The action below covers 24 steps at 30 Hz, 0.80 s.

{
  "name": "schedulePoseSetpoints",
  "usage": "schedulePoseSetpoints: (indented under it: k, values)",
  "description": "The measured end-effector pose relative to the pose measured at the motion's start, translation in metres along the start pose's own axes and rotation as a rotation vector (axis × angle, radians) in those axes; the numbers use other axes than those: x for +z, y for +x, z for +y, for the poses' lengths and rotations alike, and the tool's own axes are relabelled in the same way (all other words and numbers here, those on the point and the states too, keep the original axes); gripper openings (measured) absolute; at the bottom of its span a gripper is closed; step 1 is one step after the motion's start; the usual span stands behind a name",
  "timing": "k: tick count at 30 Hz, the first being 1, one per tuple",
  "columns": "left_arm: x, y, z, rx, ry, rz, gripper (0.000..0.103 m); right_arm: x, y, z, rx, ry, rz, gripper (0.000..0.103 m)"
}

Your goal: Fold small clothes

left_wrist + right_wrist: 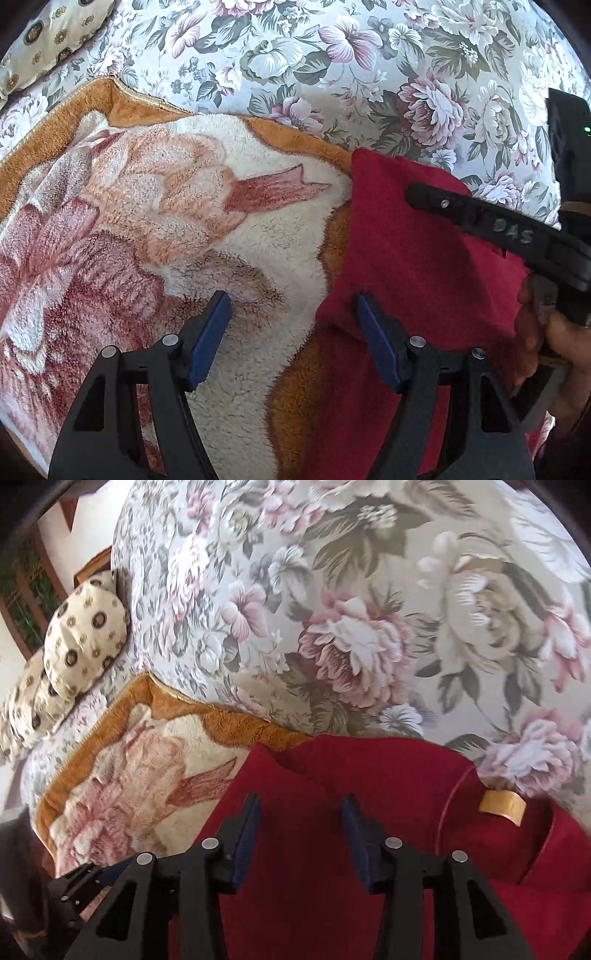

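My left gripper [293,306] has its jaws wide apart, nothing between them. Its right pad [376,341] sits over the edge of the red garment [413,266]; the left pad is over the fleece blanket [177,206]. The garment's left edge runs up between the jaws, so the gap is half blanket, half red cloth. I can't tell if the pads touch the fabric.

My right gripper [299,834] also has its jaws parted and holds nothing. Both pads are over the red garment [332,775], which fills the space between and ahead of them. Right of the jaws is the collar opening with a tan label [502,806]. A fold ridge lies just ahead of the jaws, slanting left.

In the left view the right gripper [417,195] reaches in from the right, ahead of my left jaws, over the garment; its jaw gap isn't readable there.

The garment lies partly on the blanket, partly on the floral bedsheet [369,609] further ahead. Pillow [85,627] far left ahead of the right jaws, well apart from the garment.
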<state>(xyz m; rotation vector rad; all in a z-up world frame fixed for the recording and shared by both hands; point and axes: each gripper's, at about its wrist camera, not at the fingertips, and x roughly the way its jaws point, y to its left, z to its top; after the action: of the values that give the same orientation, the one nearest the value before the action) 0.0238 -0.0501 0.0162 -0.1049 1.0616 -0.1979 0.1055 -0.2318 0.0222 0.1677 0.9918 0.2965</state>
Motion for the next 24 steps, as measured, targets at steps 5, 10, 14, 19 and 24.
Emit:
schedulePoseSetpoints:
  k: [5,10,14,19,24]
  values:
    - [0.003,0.003,-0.001,0.016,-0.003,-0.008,0.071,0.008,0.027,0.012,-0.139,-0.031,-0.011,0.007]
    - [0.004,0.005,-0.001,0.017,0.007,-0.006,0.071,0.004,0.023,0.017,-0.094,-0.014,-0.05,0.007]
    - [0.005,0.005,0.0,0.016,0.004,-0.003,0.071,-0.022,-0.043,0.003,-0.073,0.023,-0.087,0.008]
    - [0.001,-0.001,-0.003,0.03,0.006,-0.009,0.071,-0.091,-0.088,-0.026,-0.151,0.073,-0.047,0.008]
    - [-0.001,-0.015,-0.017,0.018,0.049,-0.057,0.071,-0.117,-0.1,-0.068,-0.127,0.189,0.002,0.008]
